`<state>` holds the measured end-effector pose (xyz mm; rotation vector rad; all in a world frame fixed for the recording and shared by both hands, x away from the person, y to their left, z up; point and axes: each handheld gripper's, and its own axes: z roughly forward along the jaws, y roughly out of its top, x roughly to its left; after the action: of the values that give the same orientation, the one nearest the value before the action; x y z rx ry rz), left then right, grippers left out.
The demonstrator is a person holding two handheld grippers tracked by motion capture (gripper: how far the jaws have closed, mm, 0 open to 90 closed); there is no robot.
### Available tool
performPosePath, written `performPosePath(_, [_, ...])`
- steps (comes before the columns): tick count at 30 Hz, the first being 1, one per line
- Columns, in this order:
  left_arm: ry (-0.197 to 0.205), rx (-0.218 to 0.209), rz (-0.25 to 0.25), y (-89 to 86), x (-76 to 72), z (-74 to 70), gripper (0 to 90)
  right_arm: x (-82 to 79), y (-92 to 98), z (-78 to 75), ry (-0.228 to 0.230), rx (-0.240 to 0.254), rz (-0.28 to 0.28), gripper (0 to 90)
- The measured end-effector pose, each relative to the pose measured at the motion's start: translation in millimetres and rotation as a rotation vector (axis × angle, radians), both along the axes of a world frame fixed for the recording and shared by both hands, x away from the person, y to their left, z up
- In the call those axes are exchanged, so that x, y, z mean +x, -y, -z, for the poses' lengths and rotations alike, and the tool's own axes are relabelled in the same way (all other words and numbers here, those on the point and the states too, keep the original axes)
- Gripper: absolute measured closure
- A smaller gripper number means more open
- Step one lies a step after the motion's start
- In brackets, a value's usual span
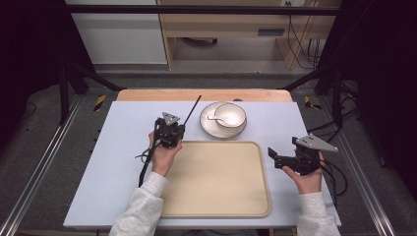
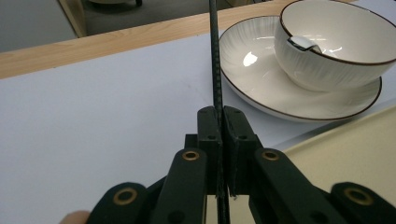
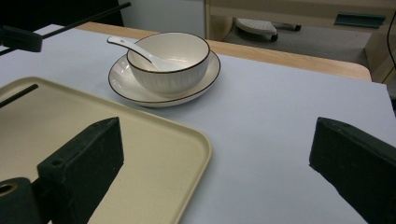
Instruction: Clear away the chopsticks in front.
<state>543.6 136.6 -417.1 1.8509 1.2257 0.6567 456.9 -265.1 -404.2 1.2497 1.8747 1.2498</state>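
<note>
I hold a thin black rod, probably a chopstick point(image 2: 215, 60), in my left hand-held gripper point(image 2: 220, 122); its jaws are closed tight on the rod. The long part of the rod goes out forward past the fingertips and a short part goes back under the gripper body. Just to the right of this gripper lies the wide cream-coloured plastic tray point(image 1: 216, 179), and ahead on the right, close to the rod tip, stands the white ribbed ceramic bowl with a dark rim point(image 2: 336, 42) on its matching white saucer point(image 2: 261, 79), with a white ceramic spoon point(image 3: 135, 49) inside. I judge the step is to bring the rod over the tray and lay it there. To do it well I should keep the grip firm, turn the wrist slowly so the long tip does not hit the bowl, and lower it flat before releasing. My right hand-held gripper point(image 3: 215, 158) has its jaws wide apart with nothing between them, above the pale blue bench point(image 3: 280, 121) near the tray's right edge.
</note>
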Motion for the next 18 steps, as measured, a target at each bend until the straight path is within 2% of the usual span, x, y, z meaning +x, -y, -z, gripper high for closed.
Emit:
performPosePath(1, [0.004, -0.018, -0.001, -2.2, -3.3, -0.4, 85.7, 0.0, -0.1, 0.0, 0.001, -0.002, -0.001, 3.3])
performPosePath(6, [0.032, -0.005, -0.028, -9.2, -23.4, -2.6, 85.7, -0.4, 0.0, 0.0, 0.001, -0.002, 0.001, 3.3])
performPosePath(8, [0.032, -0.016, -0.041, -13.1, -31.3, -2.4, 85.7, -0.5, 0.0, 0.0, 0.001, -0.002, 0.001, 3.3])
performPosePath(10, [0.039, -0.007, -0.052, -16.7, -38.5, -1.3, 85.6, -0.6, -0.2, 0.1, 0.000, -0.004, 0.001, 3.3])
performPosePath(18, [0.046, -0.034, -0.096, -27.9, -70.1, 10.4, 85.7, -1.1, -1.4, 0.3, -0.004, 0.007, 0.000, 3.3])
